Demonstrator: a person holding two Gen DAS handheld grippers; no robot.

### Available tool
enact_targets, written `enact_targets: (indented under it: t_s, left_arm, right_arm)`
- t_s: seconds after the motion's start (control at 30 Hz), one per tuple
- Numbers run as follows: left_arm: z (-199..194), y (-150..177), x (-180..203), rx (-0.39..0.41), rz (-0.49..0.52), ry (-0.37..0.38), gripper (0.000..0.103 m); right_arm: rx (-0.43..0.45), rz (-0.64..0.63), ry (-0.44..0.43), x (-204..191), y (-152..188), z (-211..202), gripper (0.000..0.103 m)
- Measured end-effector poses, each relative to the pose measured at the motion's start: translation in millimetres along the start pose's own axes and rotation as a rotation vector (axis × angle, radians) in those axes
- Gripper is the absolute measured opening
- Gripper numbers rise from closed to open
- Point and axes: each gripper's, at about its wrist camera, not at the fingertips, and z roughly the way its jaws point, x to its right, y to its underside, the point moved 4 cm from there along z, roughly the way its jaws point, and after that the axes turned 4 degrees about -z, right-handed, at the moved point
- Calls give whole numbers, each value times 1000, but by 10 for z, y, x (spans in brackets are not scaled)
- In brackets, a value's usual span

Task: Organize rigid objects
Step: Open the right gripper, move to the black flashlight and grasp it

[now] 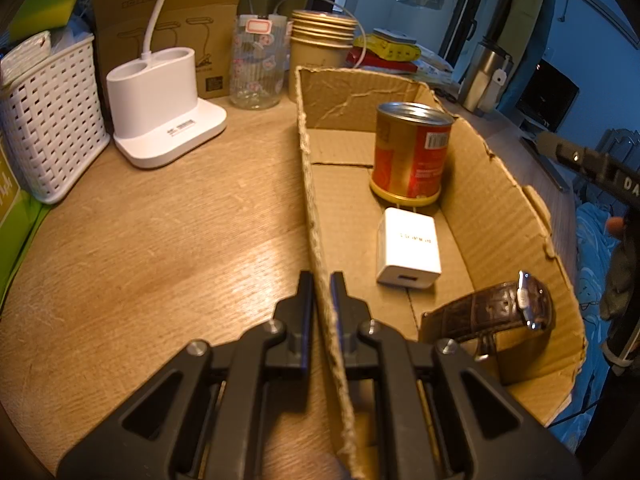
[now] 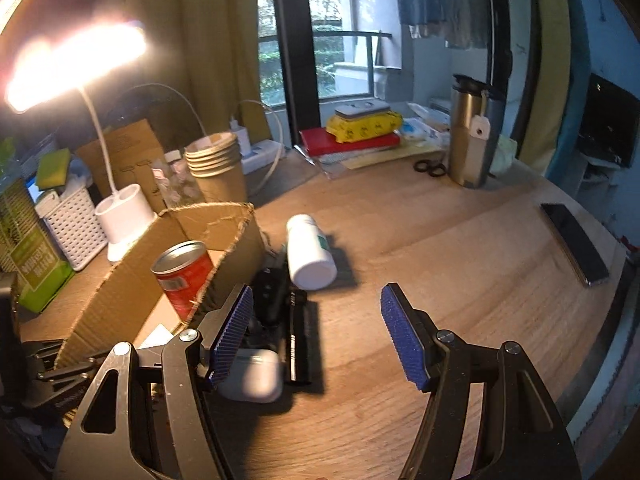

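My left gripper (image 1: 321, 292) is shut on the left wall of a cardboard box (image 1: 310, 184) on the wooden desk. Inside the box stand a red and gold can (image 1: 412, 152), a white charger cube (image 1: 408, 252) and a brown leather watch (image 1: 500, 308). My right gripper (image 2: 316, 332) is open and empty above the desk, right of the box (image 2: 120, 292). Near its left finger lie a white earbud case (image 2: 252, 376), a black flashlight-like object (image 2: 298, 340), a black key-fob-like item (image 2: 270, 292) and a white bottle (image 2: 310, 252) on its side.
A white lamp base (image 1: 160, 108), a white basket (image 1: 48, 120), a glass (image 1: 258, 64) and stacked paper cups (image 1: 320, 40) stand behind the box. A steel tumbler (image 2: 470, 132), scissors (image 2: 430, 168), a phone (image 2: 576, 244) and books (image 2: 352, 136) sit on the right part of the desk.
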Motion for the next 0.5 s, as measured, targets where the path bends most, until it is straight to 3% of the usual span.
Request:
enact_targets:
  t_s: [0.3,0.5]
  left_arm:
    - [1,4,5,0,0,1,9]
    - [3,7,13,0,-1,1,9]
  right_arm:
    - [-83,6,12,54,186,335,69]
    - [-125,-27,8,-63,241,495,55]
